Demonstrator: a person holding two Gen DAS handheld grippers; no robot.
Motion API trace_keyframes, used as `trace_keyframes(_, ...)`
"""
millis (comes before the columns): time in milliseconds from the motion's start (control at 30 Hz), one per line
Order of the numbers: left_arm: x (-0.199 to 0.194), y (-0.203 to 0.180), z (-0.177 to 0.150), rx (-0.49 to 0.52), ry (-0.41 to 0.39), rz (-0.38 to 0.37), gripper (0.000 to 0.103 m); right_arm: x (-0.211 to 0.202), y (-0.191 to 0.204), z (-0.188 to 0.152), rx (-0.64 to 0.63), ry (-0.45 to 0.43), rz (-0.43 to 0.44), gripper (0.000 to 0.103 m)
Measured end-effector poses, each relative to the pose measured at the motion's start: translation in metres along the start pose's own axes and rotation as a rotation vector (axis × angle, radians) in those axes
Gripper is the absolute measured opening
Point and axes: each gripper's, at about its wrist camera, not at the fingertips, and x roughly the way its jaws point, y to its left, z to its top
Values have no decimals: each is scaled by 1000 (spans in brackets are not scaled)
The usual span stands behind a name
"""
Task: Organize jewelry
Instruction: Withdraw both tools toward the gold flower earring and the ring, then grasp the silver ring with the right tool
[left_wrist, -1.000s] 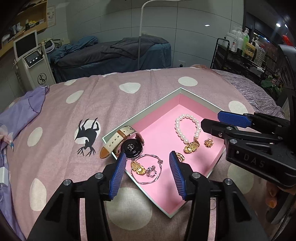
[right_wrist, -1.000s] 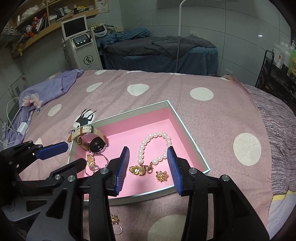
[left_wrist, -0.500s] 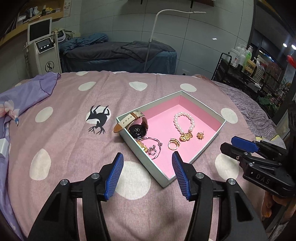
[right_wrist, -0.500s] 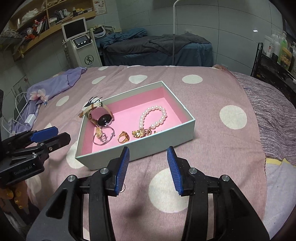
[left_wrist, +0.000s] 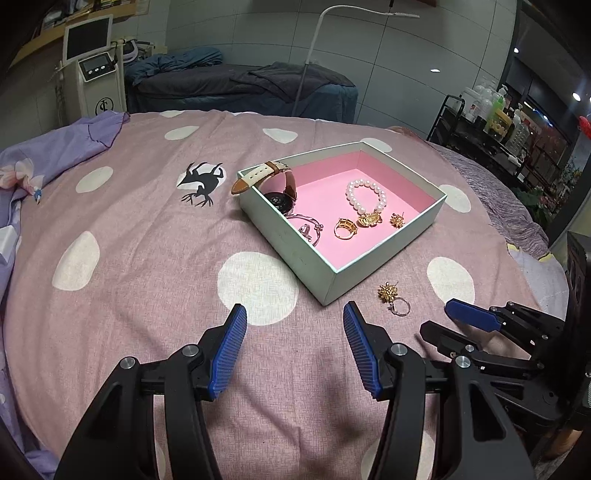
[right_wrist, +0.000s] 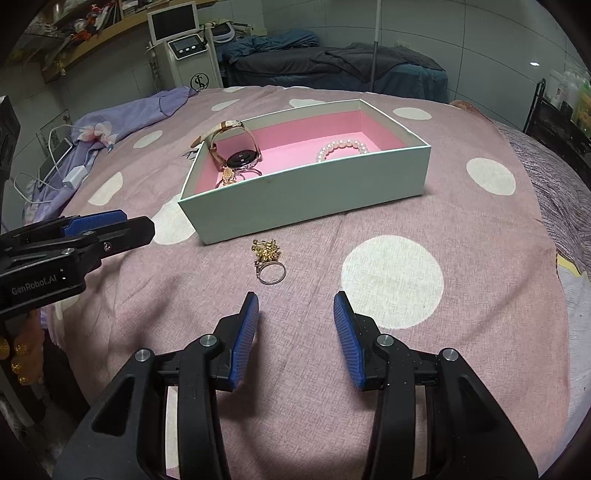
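Note:
A pale green box with a pink inside sits on the spotted bedspread. It holds a watch, a pearl bracelet, a gold ring, a gold earring and a silver bangle. On the bedspread in front of the box lie a gold earring and a silver ring. My left gripper is open and empty. My right gripper is open and empty, just short of the silver ring.
A purple cloth lies at the bed's left side with a charger and cable. A white machine with a screen and a dark treatment bed stand behind. A shelf of bottles is at the right.
Both grippers have pulled back from above the box toward the near side of the bed. The gold earring and silver ring in front of the box have come into view.

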Motion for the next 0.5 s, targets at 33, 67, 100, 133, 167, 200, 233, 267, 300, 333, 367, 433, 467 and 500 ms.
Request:
trace_keyframes(33,-1,2,-1,-2,0,2,54,2,2,-1,-11,0,-7,43)
trace_keyframes(67,-2,4,-2,-2,0,6,54,3,5,-1,-22,0,-11,43)
trace_keyframes(100,-2,5,-3,-4,2,10,54,5,7,-1,-33,-1,-13,43)
trace_keyframes(133,-2,7,-4,-7,4,12,54,7,10,-1,-44,-3,-16,43)
trace_keyframes(167,-1,8,-5,-11,7,12,54,8,12,0,-54,-4,-20,43)
trace_keyframes(200,-1,9,-6,-14,10,12,54,10,14,1,-66,-5,-24,43)
trace_keyframes(233,0,10,-7,-16,12,11,54,12,16,2,-79,-3,-28,43)
trace_keyframes(267,1,9,-7,-15,13,11,54,15,18,4,-89,-2,-32,43)
trace_keyframes(300,1,8,-8,-10,13,12,54,16,19,6,-95,-2,-36,43)
trace_keyframes(333,1,7,-8,-3,13,12,54,18,20,8,-99,-1,-38,42)
trace_keyframes(367,1,5,-8,1,13,9,54,20,21,10,-102,0,-40,41)
trace_keyframes(433,0,2,-7,8,9,1,54,23,22,12,-105,1,-43,31)
trace_keyframes(467,0,0,-7,14,9,0,54,24,22,13,-104,0,-42,28)
trace_keyframes(500,0,-1,-7,19,9,-2,54,24,22,13,-102,0,-38,22)
